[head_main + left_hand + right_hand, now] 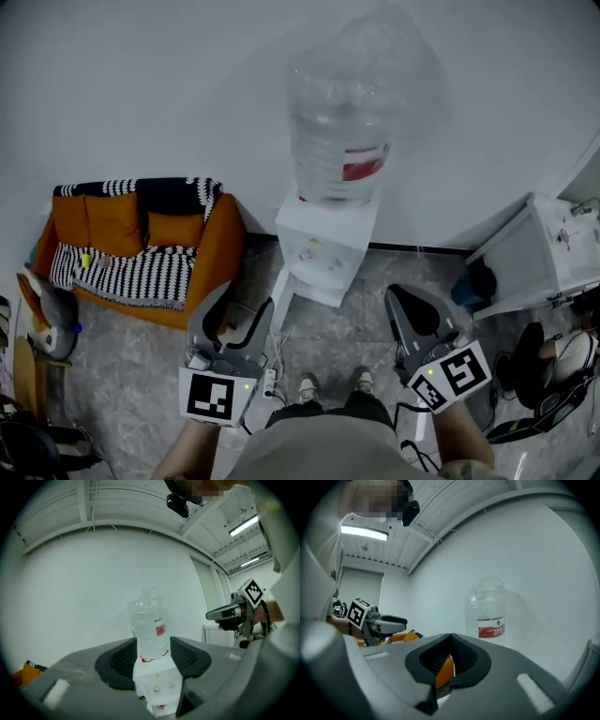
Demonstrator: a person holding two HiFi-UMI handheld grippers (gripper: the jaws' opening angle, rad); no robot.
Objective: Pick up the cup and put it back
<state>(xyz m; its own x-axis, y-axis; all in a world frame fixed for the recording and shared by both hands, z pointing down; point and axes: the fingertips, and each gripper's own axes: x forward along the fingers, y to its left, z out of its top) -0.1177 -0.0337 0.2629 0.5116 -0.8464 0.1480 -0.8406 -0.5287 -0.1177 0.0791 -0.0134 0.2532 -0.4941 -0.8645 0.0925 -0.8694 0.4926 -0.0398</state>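
Plainly, the cup is not showing itself in any view, so its place, its long axis and its look cannot be told.

Straight ahead, a white dispenser (323, 248) is standing on the floor (361, 305) against the wall, carrying a big clear bottle (339, 122) that is sitting upright, neck down, with a red label. To its left an orange sofa (202, 258) is standing near it, with a black-and-white striped blanket (122, 272) lying over its seat and back. To the right a white cabinet (530, 248) is standing well apart from the dispenser, with dark bags and cables lying beside it. The person's shoes (307, 386) are pointing at the dispenser, and a white power strip (270, 380) is lying just beside them.

The left hand-held gripper (242, 298) is hanging released in front of the dispenser, its jaws standing apart with nothing between them; its own view is framing the dispenser and bottle in the gap, still at a distance. The right hand-held gripper (403, 298) is being held clenched on nothing, its jaw tips meeting, with only a sliver of the orange sofa showing through below them.
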